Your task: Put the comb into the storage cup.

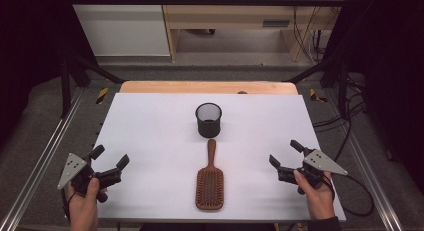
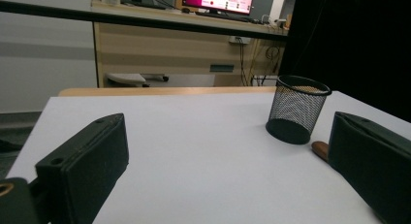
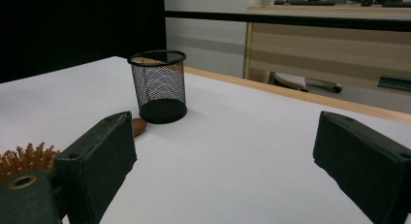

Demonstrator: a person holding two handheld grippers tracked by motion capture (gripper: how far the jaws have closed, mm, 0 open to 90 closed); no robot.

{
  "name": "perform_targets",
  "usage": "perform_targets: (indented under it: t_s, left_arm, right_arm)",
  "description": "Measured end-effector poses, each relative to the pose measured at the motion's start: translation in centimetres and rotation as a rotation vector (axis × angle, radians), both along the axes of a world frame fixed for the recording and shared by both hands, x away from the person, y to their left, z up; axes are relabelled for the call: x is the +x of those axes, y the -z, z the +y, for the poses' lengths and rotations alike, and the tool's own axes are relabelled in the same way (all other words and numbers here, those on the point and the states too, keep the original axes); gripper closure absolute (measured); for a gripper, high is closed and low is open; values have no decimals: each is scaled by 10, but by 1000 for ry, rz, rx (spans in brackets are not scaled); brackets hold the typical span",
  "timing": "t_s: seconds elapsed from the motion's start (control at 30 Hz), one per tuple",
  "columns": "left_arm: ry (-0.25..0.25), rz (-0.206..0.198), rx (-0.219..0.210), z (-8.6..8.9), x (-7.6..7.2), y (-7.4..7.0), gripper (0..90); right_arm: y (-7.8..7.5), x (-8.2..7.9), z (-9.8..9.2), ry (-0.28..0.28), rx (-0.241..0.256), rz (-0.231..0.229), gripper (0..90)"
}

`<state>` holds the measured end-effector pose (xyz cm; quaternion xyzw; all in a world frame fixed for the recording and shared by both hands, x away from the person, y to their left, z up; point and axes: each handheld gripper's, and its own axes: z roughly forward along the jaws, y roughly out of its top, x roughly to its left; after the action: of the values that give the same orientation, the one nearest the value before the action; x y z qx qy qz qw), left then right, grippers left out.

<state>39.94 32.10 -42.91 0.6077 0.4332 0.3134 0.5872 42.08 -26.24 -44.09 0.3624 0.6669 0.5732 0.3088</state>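
While both my hands rest at the near corners of the white surface (image 1: pixel 150 121), my left claw (image 1: pixel 109 158) sits with its jaws spread wide and nothing between them. My right claw (image 1: pixel 284 153) is likewise apart and holds nothing. Between them, well apart from each, lies the wooden hairbrush (image 1: pixel 210 178), bristles up, with its paddle head toward me and its handle pointing away. The handle tip ends just beside the black mesh cup (image 1: pixel 208 119), which stands upright near the middle of the surface; whether the two touch I cannot tell. In the left gripper view the cup (image 2: pixel 296 109) stands ahead to the right, with the handle tip (image 2: pixel 320 149) peeking out beside my right-hand jaw. In the right gripper view the cup (image 3: pixel 158 86) stands ahead to the left, and the brush's bristles (image 3: pixel 24 161) show behind my left-hand jaw.
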Motion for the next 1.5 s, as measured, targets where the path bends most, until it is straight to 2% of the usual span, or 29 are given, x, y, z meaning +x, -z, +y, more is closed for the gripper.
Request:
perform_targets:
  t_s: [0.23,0.27,0.43,0.67,0.7,0.73,0.77,0.83,0.87,1.17,1.4,1.5]
  left_arm:
    - [45,15,23,-13,1,-2,15]
    - [49,17,16,-15,2,-2,15]
    - [55,25,15,-21,6,-1,16]
    - [70,17,32,-26,3,-3,15]
    - [62,18,39,-28,3,-4,15]
    - [45,26,74,-33,4,-5,16]
    - [45,26,74,-33,4,-5,16]
    - [76,39,66,-40,7,-6,20]
    - [76,39,66,-40,7,-6,25]
    - [179,53,128,-69,12,-14,32]
    - [273,69,198,-94,39,-21,67]
    - [310,67,202,-105,48,-24,142]
  right_arm:
    - [1,0,2,-1,-10,12,74]
    - [2,0,3,-1,-12,16,71]
    - [3,2,5,6,-14,34,64]
    - [3,1,7,16,-16,41,55]
    - [3,1,7,17,-16,43,54]
    - [3,1,7,19,-10,51,51]
    - [3,1,7,19,-10,51,51]
    - [5,3,7,19,-11,59,50]
    - [5,3,8,22,-12,61,50]
    - [5,3,9,24,-12,63,49]
    - [5,3,8,19,-9,63,51]
    - [5,2,9,14,-15,65,51]
